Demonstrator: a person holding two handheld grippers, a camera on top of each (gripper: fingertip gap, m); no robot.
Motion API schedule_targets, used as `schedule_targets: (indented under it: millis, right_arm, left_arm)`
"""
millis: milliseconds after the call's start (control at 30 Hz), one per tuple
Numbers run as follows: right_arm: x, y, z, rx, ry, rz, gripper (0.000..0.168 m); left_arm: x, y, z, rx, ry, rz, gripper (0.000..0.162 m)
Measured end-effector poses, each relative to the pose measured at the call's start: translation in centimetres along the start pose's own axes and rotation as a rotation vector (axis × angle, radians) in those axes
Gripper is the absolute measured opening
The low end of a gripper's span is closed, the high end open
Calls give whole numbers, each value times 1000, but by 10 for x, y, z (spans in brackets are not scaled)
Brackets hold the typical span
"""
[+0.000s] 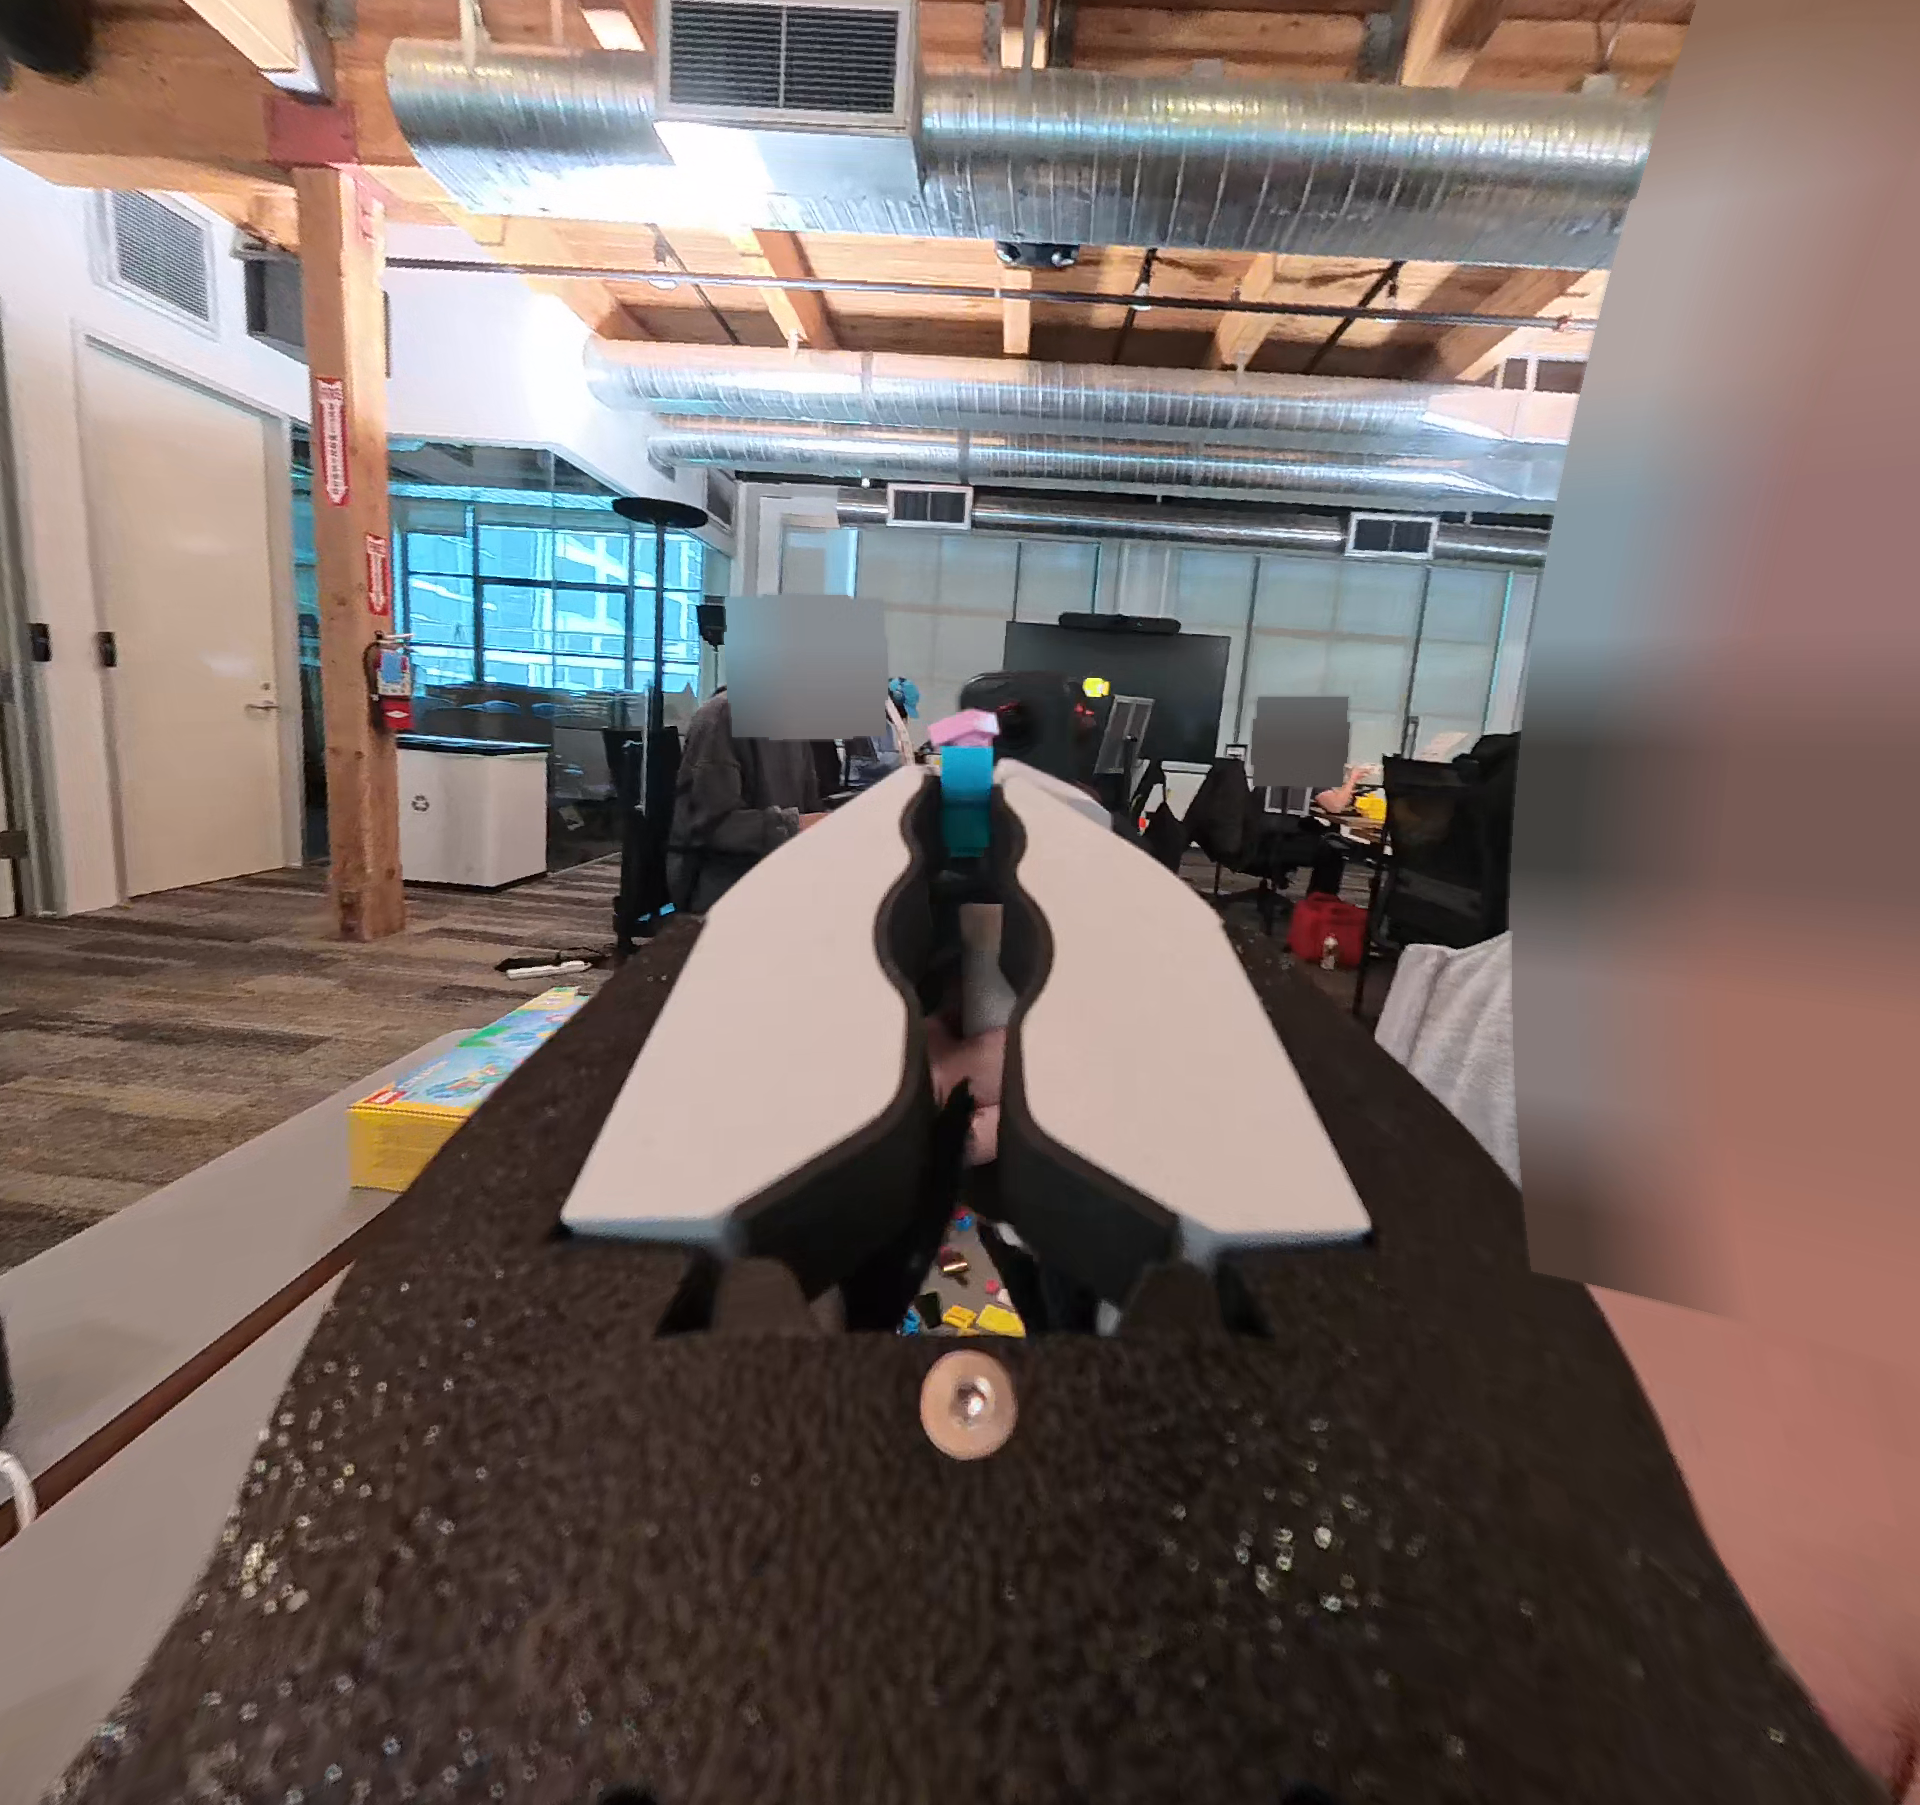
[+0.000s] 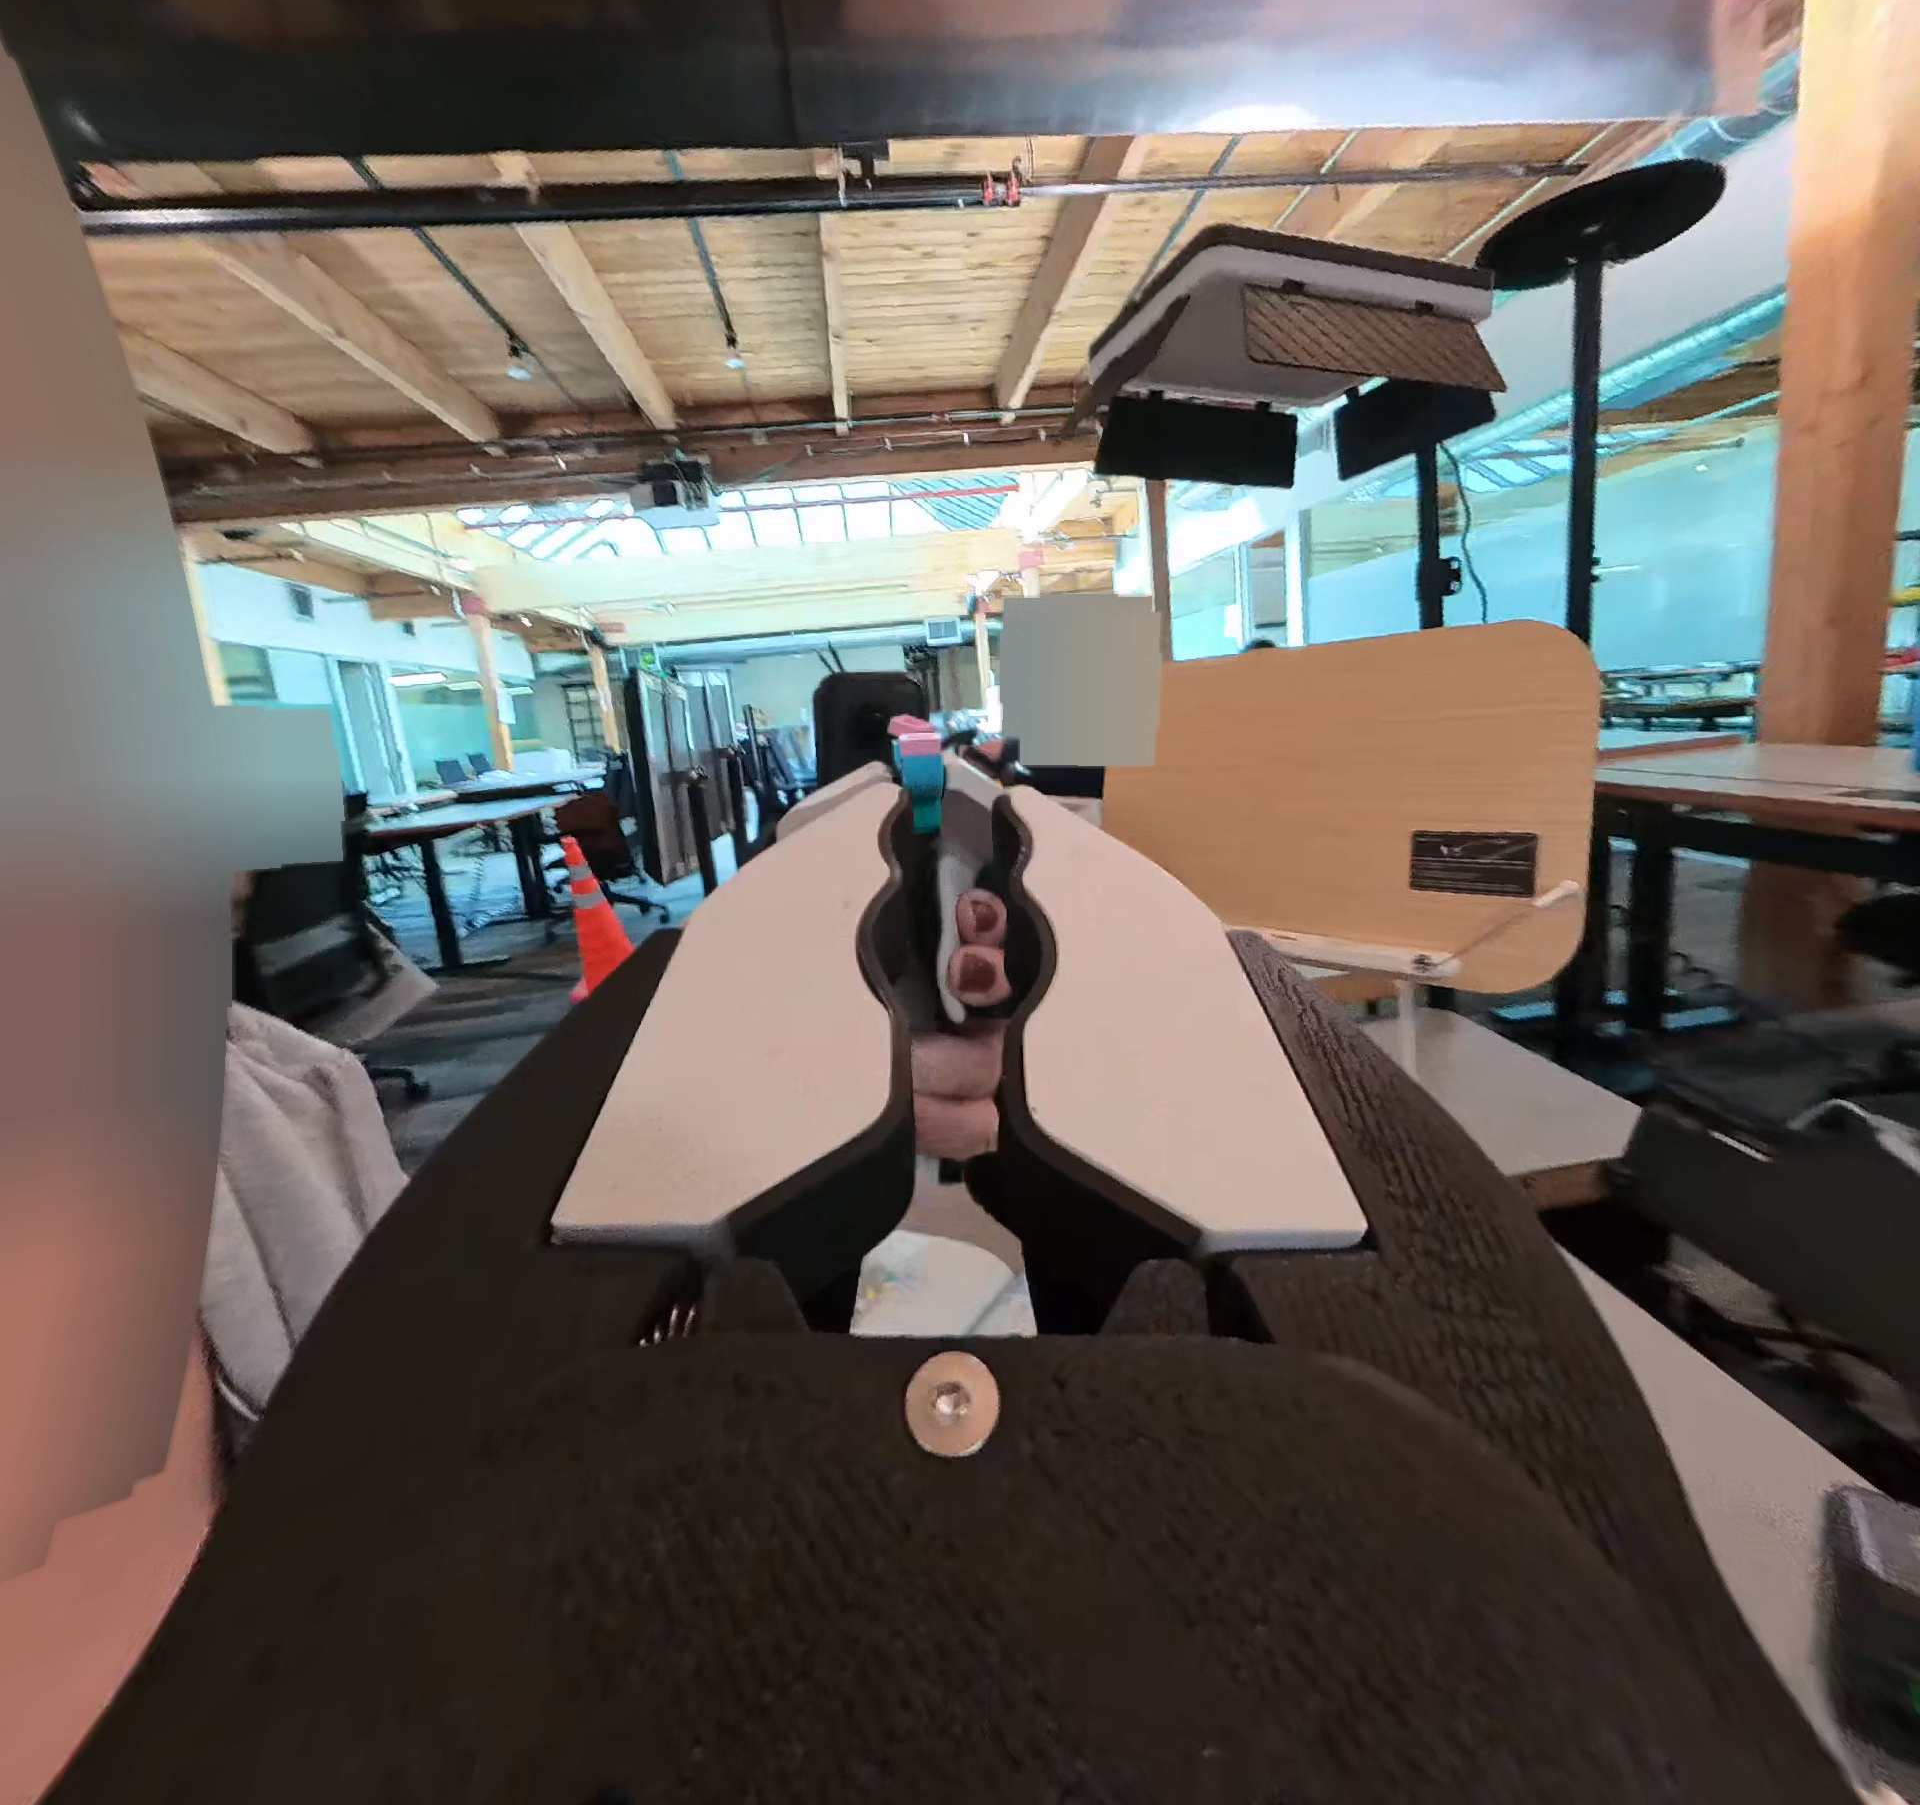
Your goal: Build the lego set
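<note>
A small lego piece, a teal brick (image 1: 964, 812) with a pink brick (image 1: 964, 725) on top, is held up in the air. My left gripper (image 1: 962, 799) is shut on the teal brick at its fingertips. In the right wrist view the same teal brick (image 2: 921, 795) and pink brick (image 2: 912, 745) sit at the tips of my right gripper (image 2: 935, 799), which is shut on it. The two grippers face each other. A white finger of the left gripper (image 2: 948, 888) and the hand holding it (image 2: 981, 945) show through the right gripper's gap.
Loose lego bricks (image 1: 977, 1310) lie on the table below, seen through the left gripper's gap. A yellow lego box (image 1: 457, 1090) lies on the grey table (image 1: 156, 1288) at left. A wooden desk panel (image 2: 1351, 799) and a lamp head (image 2: 1288, 321) stand at right. The tips of both grippers are at nearly the same place.
</note>
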State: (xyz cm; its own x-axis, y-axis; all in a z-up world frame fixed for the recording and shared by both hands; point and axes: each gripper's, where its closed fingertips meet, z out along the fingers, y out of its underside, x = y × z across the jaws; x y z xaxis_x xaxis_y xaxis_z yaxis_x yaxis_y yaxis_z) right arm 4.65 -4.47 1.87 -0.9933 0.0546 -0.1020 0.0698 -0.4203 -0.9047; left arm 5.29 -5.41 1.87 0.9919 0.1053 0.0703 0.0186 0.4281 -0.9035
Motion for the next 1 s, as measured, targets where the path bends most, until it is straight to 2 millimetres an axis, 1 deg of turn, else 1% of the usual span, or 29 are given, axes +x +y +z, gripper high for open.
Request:
schedule_targets:
  millis: [67, 200, 367, 600, 1000]
  right_arm:
    - [0, -1, 1, 29, -17, 30, 13]
    - [-7, 4, 4, 8, -76, 60, 14]
    - [-8, 0, 7, 60, -66, 37, 14]
    - [-10, 2, 8, 53, -77, 32, 9]
    - [-10, 3, 8, 42, -80, 26, 6]
  left_arm:
    - [3, 0, 1, -1, 20, -9, 7]
    - [5, 0, 0, -7, 14, 14, 7]
    - [5, 3, 3, -10, 27, 4, 7]
    - [4, 6, 6, -18, 24, 5, 7]
    - [3, 8, 8, -22, 11, -7, 7]
